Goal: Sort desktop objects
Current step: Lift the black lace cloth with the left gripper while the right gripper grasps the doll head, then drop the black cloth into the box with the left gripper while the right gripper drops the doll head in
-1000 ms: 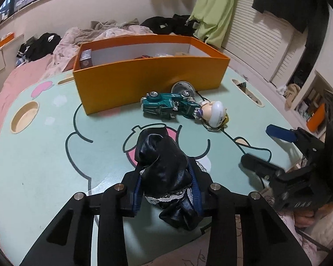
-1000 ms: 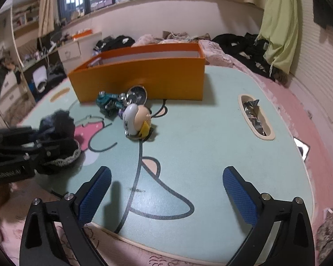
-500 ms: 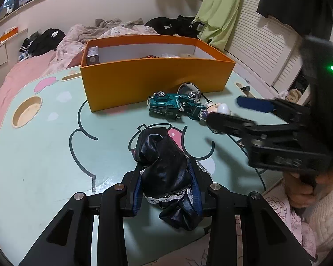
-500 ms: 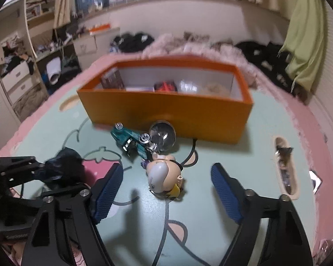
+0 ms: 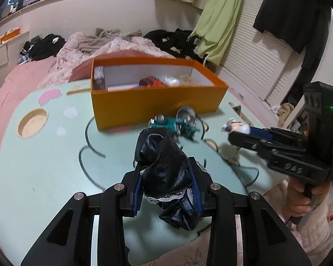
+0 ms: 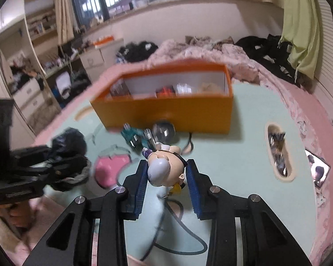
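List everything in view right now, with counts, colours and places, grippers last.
Storage box: one, orange, far side of table, items inside.
Toy car: one, teal, on table before the box.
Round shiny object: one, silver, against box front.
Figurine: one, pale head, between right gripper's fingers.
Black cloth: one, lace-trimmed, in left gripper.
Table: one, mint green, cartoon print.
Left gripper: black, blue pads, shut on black cloth.
Right gripper: black, blue pads, around figurine.

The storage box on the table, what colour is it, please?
Orange outside, white inside; the storage box shows best in the left wrist view.
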Available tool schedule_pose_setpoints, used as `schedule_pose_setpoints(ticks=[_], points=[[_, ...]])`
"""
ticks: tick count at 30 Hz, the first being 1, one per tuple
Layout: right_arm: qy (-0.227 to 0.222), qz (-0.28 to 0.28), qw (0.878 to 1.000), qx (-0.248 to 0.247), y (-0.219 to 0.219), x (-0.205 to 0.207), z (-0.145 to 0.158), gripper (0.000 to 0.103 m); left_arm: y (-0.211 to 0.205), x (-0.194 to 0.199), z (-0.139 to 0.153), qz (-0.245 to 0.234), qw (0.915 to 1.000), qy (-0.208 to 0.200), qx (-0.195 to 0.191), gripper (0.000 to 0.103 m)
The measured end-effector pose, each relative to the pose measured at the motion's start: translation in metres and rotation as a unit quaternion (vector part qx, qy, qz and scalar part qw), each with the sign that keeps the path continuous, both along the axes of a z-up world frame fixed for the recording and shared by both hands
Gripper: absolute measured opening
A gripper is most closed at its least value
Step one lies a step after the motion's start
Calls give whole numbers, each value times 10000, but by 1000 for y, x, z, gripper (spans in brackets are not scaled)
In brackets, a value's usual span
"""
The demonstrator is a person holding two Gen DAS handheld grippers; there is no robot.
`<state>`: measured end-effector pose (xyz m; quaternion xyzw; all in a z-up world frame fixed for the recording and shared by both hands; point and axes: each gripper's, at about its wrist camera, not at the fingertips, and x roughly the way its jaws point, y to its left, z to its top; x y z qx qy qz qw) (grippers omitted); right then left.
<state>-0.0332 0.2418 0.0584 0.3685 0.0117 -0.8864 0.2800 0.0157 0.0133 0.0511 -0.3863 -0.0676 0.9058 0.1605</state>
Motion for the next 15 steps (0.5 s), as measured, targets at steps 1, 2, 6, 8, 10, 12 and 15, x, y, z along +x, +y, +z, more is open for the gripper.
schedule_pose_setpoints(ticks=[1,2,6,8,10,12,15], points=[[65,19,9999,-95,2,-2,9,34,-1,-3,6,-2,10000,49,2,37],[140,26,9998,-144,3,-4,17,34,-2,-8,13,-2,9999,112,3,37],[416,-22,9989,-213,-6,-27,50,34,-2,-35,41,-45,9995,300,-10,37],[416,-30,9986,-319,-11,-45,62,34,-4,-58,55,-43,9994,342,12,37],[333,-40,9984,-456,-20,-71,71,34,-8,-80,64,-9,9994,340,102,37],[304,-78,9987,-402,-29,-91,72,34,-11,-106,66,111,9994,240,215,37],[93,-199,9997,-135,-45,-116,56,34,-11,-135,52,304,9993,57,221,45]])
